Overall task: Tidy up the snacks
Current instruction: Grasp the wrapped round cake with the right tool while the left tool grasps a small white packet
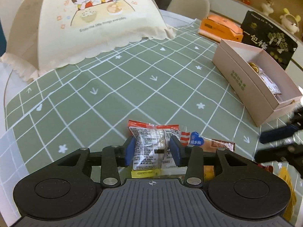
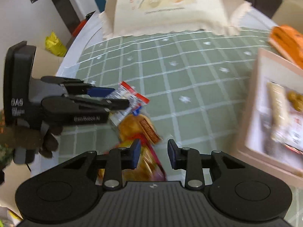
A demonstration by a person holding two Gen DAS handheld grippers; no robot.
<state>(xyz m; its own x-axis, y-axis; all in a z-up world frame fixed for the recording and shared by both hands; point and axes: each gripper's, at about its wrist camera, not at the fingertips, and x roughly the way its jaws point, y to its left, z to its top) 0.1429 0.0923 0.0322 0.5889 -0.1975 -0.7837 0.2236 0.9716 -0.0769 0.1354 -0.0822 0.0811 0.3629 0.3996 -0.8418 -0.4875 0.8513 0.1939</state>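
A clear snack packet (image 1: 149,143) with a red-striped end lies on top of a small pile on the green checked cloth (image 1: 132,87). My left gripper (image 1: 153,149) is open, its blue pads on either side of the packet, and the wrapper shows no squeeze. From the right wrist view the left gripper (image 2: 121,96) reaches in from the left over the same packet (image 2: 130,92). My right gripper (image 2: 154,153) hovers just right of an orange packet (image 2: 136,124), its pads drawn in to a narrow gap with nothing between them. It shows blurred at the right edge (image 1: 259,146) in the left wrist view.
An open pink box (image 1: 244,71) holding several snacks stands to the right, also in the right wrist view (image 2: 246,132). Behind it are an orange box (image 1: 219,28) and a black box (image 1: 269,39). A cream food cover (image 1: 98,22) fills the back left. A blue heart packet (image 1: 197,140) lies in the pile.
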